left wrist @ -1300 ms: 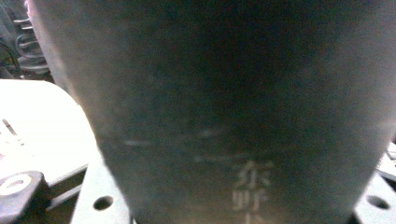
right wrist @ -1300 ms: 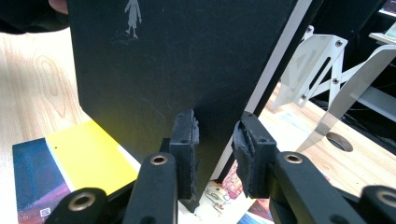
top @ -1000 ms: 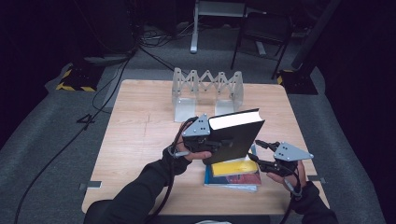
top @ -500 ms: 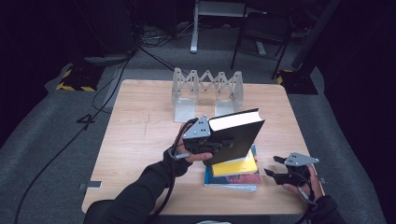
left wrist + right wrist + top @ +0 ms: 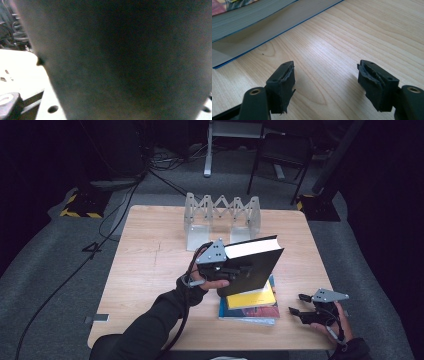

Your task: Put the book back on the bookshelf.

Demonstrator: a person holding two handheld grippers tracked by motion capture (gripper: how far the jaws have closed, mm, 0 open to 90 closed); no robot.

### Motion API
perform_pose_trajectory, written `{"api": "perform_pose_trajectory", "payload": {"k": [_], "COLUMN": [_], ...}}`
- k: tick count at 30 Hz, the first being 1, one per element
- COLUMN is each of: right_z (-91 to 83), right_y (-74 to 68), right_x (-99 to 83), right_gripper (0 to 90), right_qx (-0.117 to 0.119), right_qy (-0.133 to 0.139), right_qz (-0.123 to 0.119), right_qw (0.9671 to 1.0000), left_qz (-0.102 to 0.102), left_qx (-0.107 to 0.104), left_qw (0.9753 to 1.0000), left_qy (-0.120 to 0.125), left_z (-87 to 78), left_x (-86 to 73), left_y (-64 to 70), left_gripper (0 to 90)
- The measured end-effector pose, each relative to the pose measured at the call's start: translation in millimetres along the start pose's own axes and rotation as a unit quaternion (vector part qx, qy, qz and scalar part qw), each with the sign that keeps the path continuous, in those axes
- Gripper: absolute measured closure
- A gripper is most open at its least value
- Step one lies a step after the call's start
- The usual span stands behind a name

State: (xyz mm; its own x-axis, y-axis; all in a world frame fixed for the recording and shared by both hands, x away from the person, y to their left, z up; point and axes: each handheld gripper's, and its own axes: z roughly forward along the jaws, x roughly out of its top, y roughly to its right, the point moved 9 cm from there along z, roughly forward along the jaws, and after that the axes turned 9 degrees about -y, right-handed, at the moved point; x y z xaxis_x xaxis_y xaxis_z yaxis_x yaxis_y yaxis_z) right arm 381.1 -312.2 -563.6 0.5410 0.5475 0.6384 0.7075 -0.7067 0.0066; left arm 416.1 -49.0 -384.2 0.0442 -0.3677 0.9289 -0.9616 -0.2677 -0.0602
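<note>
Black hardcover book [image 5: 252,265] is held tilted above the desk [image 5: 150,270], gripped at its left edge by the left gripper [image 5: 235,269], whose fingers are closed on the cover. The book hangs over a stack of two books [image 5: 250,306] lying flat near the desk's front edge. The right gripper [image 5: 299,305] is seen low over the desk, just right of the stack, its fingers [image 5: 283,82] spread wide with nothing held. A grey folding rack [image 5: 222,215] stands behind.

I see the rack [image 5: 222,217] at the table's [image 5: 150,265] far middle, the book stack [image 5: 248,306] near right, and my lifted book [image 5: 252,265] above it.
</note>
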Motion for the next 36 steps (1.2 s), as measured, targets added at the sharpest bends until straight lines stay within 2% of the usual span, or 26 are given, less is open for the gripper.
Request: {"api": "perform_pose_trajectory", "payload": {"k": [7,12,21,27,32,36], "right_z": [0.1,0.1,0.1,0.0,-0.1,-0.1], "right_y": [0.1,0.1,0.0,0.1,0.2,0.3], "right_x": [0.0,0.1,0.1,0.0,0.0,-0.1], "right_gripper": [29.4,29.4,29.4,29.5,29.5,29.5], "right_qx": [0.000,0.000,0.000,0.000,0.000,-0.001], "right_qy": [0.000,0.000,0.002,0.002,0.002,0.001], "right_qz": [0.000,0.001,0.001,0.002,0.002,0.002], "right_qw": [1.0000,1.0000,1.0000,1.0000,1.0000,1.0000], "left_qz": [-0.005,-0.014,-0.008,0.005,-0.007,-0.018], "left_qx": [-0.010,-0.012,-0.009,0.032,0.064,0.095], "left_qw": [0.9999,0.9998,0.9997,0.9989,0.9974,0.9949], "left_qy": [-0.012,-0.010,-0.020,-0.036,-0.031,-0.028], "left_z": [2.6,6.1,10.7,5.3,-9.9,-28.0], "left_x": [11.4,20.9,30.9,35.8,35.2,30.2], "left_y": [-5.1,-5.3,-4.3,-15.6,-32.1,-48.4], "left_gripper": [45.1,48.7,50.8,51.4,51.5,51.6]}}
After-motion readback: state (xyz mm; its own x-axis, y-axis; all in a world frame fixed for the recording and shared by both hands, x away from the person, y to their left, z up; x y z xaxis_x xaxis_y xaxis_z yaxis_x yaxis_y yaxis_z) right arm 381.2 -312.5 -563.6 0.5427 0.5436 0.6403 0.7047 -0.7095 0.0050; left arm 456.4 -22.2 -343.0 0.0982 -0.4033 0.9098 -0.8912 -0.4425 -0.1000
